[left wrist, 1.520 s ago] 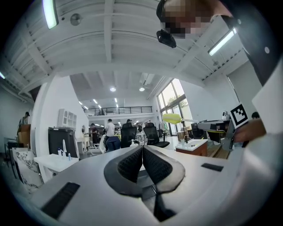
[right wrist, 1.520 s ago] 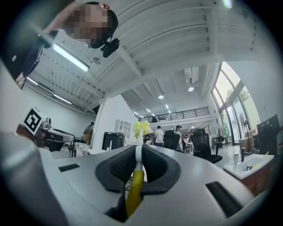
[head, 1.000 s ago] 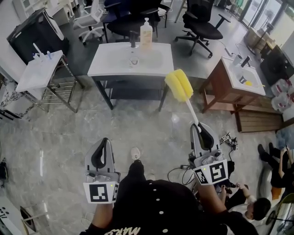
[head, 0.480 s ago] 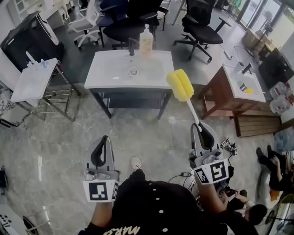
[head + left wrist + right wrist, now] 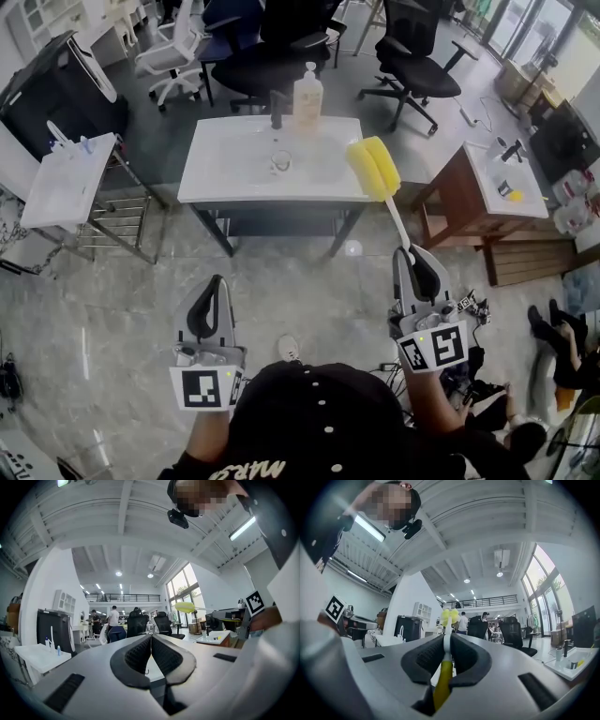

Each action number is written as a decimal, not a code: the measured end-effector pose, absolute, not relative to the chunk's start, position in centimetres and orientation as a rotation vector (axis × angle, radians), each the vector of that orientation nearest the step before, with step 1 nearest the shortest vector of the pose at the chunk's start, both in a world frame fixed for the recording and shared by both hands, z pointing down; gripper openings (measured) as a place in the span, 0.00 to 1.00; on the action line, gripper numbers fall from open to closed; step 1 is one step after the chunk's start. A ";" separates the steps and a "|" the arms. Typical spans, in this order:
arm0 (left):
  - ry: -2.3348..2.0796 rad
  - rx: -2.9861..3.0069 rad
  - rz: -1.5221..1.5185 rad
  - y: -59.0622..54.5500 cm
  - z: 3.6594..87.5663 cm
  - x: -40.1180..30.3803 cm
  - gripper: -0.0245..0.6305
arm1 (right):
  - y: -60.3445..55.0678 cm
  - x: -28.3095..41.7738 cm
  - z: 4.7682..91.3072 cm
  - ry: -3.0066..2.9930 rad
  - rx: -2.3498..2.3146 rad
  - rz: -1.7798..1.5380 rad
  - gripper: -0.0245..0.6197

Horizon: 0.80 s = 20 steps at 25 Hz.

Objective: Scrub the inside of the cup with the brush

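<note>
A clear glass cup [image 5: 279, 161] stands in the basin of the white sink table [image 5: 225, 178], in front of the black faucet [image 5: 276, 108]. My right gripper [image 5: 409, 251] is shut on the white handle of a brush, whose yellow sponge head [image 5: 374, 169] points toward the table's right end. In the right gripper view the handle runs out between the jaws [image 5: 447, 637] to the sponge head [image 5: 450, 616]. My left gripper [image 5: 217, 281] is over the floor short of the table; its jaws [image 5: 151, 637] are shut with nothing in them.
A soap bottle [image 5: 307, 91] stands beside the faucet. Office chairs [image 5: 412, 56] are behind the table. A white stand [image 5: 70, 178] is at the left and a wooden sink cabinet [image 5: 497, 187] at the right. People [image 5: 562, 337] sit at lower right near floor cables [image 5: 469, 302].
The sink table has come nearer and lower in the head view as both grippers moved toward it together. The brush stays in the right gripper; the left stays shut.
</note>
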<state>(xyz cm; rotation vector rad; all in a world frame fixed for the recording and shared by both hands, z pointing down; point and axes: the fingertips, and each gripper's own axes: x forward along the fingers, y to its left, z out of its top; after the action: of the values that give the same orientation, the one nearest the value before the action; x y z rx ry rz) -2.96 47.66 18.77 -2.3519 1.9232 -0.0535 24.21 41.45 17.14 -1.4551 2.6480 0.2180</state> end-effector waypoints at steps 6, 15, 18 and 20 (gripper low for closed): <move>1.882 -2.355 -0.049 45.0 18.7 -5.3 0.08 | 39.3 22.6 18.4 2.617 -1.516 0.169 0.11; 1.880 -2.394 -0.063 41.3 20.1 -6.0 0.08 | 35.8 22.1 19.0 2.602 -1.557 0.167 0.11; 1.907 -2.382 -0.078 39.7 20.2 -6.8 0.08 | 33.9 21.9 19.0 2.601 -1.552 0.167 0.11; 1.920 -2.371 -0.080 38.4 20.3 -7.2 0.08 | 32.4 21.8 18.9 2.597 -1.547 0.171 0.11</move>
<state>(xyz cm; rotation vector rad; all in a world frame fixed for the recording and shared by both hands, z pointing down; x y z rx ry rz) -7.23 38.43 20.25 -2.3705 1.9203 -0.0803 21.76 32.41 18.92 -1.5468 2.5972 0.1708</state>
